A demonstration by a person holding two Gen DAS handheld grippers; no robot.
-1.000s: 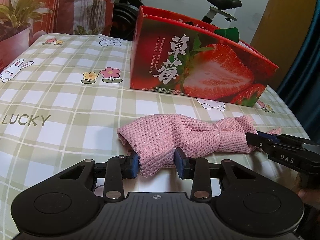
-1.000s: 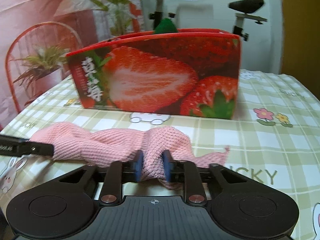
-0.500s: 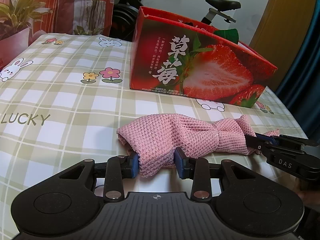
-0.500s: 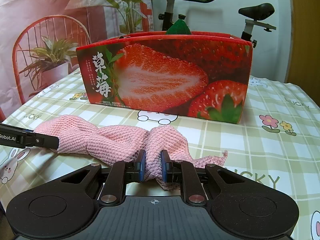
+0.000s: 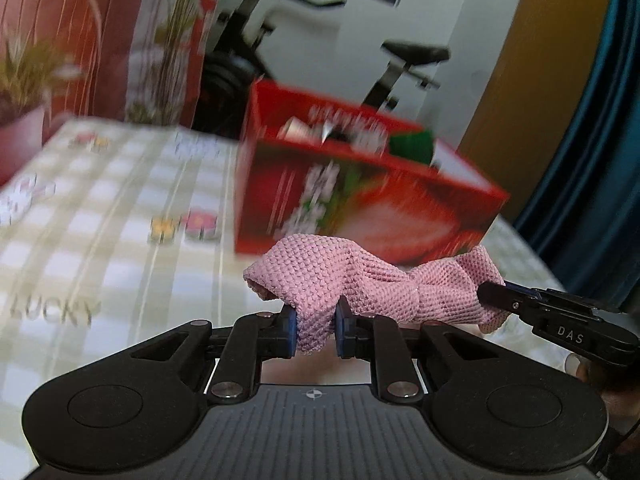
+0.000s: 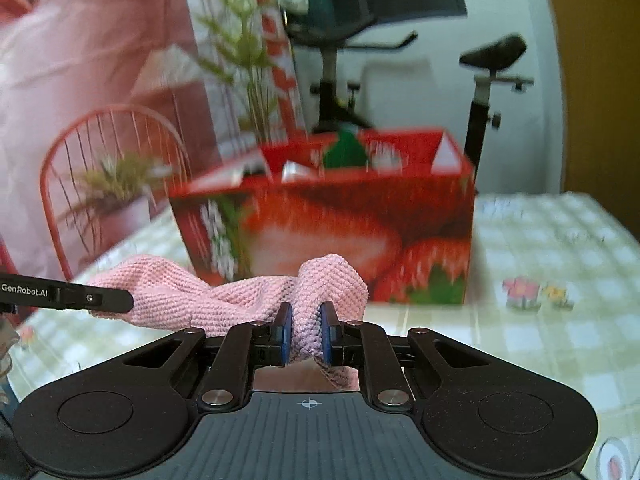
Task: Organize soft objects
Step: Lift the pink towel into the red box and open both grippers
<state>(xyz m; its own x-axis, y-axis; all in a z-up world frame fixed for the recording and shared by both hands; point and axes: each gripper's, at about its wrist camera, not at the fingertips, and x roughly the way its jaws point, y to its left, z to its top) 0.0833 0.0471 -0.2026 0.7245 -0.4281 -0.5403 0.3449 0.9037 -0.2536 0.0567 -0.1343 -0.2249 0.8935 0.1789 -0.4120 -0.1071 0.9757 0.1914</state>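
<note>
Two tongs, one cloth. Left tongs (image 5: 316,330) clamped on one end of the pink knitted cloth (image 5: 360,280); right tongs (image 6: 306,334) clamped on the other end, a bunch of knit squeezed between each pair of blue pads. In each view the other tool's black tip shows at the far end of the cloth.

Change over the last second: the cloth lay on the table (image 5: 120,240) with both tongs already closed on it; it now hangs between them, clear of the surface and sagging slightly at the middle. Both cameras sit higher, so the open top of the red strawberry carton (image 6: 320,232) is visible, where before only its printed front showed. Background heavily motion-blurred in both views, cloth sharp: the tools are moving with the cloth.

Reading: pick-up done, carry begun. The carton, just behind the cloth, is the likely destination. It already holds a green item (image 6: 344,152) and some pale shapes too blurred to name.

Surface: table covered by a green-and-white checked cloth with flower and rabbit prints and the word LUCKY.

Room: exercise bike (image 6: 492,80) behind the carton, wall hanging with printed plants and a red chair at left, ochre door and blue curtain (image 5: 600,140) at right.
</note>
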